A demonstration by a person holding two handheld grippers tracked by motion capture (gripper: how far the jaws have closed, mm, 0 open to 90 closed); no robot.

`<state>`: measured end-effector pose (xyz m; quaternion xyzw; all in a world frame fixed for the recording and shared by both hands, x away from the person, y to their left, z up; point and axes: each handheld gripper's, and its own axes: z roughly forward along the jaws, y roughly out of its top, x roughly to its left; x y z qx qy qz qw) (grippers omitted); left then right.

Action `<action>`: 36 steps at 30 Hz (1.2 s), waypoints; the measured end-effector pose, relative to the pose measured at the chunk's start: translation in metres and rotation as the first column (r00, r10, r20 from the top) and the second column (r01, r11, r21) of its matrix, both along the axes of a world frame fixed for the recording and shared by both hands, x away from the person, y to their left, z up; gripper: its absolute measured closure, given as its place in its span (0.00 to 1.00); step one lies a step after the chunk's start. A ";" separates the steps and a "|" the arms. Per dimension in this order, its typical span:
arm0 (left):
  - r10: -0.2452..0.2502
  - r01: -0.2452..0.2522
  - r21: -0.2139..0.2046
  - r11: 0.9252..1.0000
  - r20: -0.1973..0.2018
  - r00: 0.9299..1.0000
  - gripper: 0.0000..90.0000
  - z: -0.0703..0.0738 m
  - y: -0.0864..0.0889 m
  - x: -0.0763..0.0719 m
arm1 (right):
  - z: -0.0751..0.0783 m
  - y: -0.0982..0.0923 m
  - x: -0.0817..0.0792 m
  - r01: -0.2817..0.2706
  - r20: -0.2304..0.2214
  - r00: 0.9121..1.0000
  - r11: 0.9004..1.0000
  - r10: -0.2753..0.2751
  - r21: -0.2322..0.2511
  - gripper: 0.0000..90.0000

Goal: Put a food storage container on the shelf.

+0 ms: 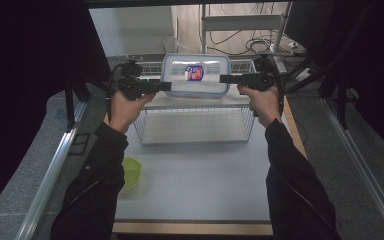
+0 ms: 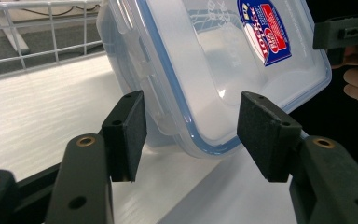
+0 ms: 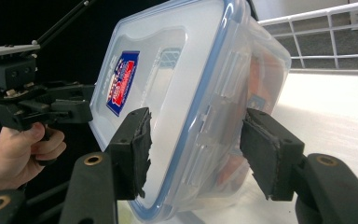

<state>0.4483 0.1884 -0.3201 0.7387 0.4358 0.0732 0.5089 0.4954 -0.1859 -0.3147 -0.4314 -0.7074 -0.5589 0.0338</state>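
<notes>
A clear plastic food box (image 1: 196,75) with a blue-rimmed lid and a red and blue label stands tipped up at the far end of a white wire basket (image 1: 145,135), its lid facing me. Something orange shows inside the box (image 3: 177,93). My left gripper (image 1: 167,86) reaches in at its left side and my right gripper (image 1: 223,78) at its right side. In the left gripper view the jaws (image 2: 193,135) straddle the box's (image 2: 214,60) lower corner with gaps beside the pads. The right gripper (image 3: 196,149) likewise brackets the latch edge, open.
A small green bowl (image 1: 131,170) sits on the white table left of the person's left sleeve. Basket wires (image 2: 42,28) rise behind the box. Metal rails (image 1: 55,170) run along both table sides. The wooden front edge (image 1: 195,228) is near.
</notes>
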 end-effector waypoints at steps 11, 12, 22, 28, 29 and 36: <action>0.039 -0.038 -0.021 0.999 0.044 0.998 0.34 0.001 -0.002 -0.001 | 0.001 0.005 0.000 0.059 0.031 0.998 0.997 -0.058 -0.045 0.51; 0.044 -0.043 -0.005 0.999 0.056 0.998 0.33 0.003 -0.001 -0.003 | 0.001 0.004 -0.001 0.059 0.034 0.998 0.997 -0.058 -0.045 0.51; 0.025 -0.042 0.070 0.997 0.223 0.974 0.61 0.005 -0.001 -0.059 | 0.007 -0.015 -0.030 0.074 0.180 0.982 0.989 -0.051 -0.125 0.68; 0.002 -0.029 0.136 0.990 0.189 0.982 0.88 -0.017 -0.015 -0.061 | -0.006 -0.007 -0.048 0.039 0.227 0.974 0.975 0.013 -0.220 0.96; 0.010 -0.037 0.142 0.989 0.186 0.982 0.89 -0.019 -0.018 -0.058 | -0.008 -0.003 -0.048 0.027 0.228 0.973 0.973 0.027 -0.229 0.98; 0.061 -0.085 0.141 0.986 0.169 0.984 0.91 -0.023 -0.023 -0.043 | -0.016 0.022 -0.046 0.006 0.232 0.971 0.958 0.063 -0.287 0.99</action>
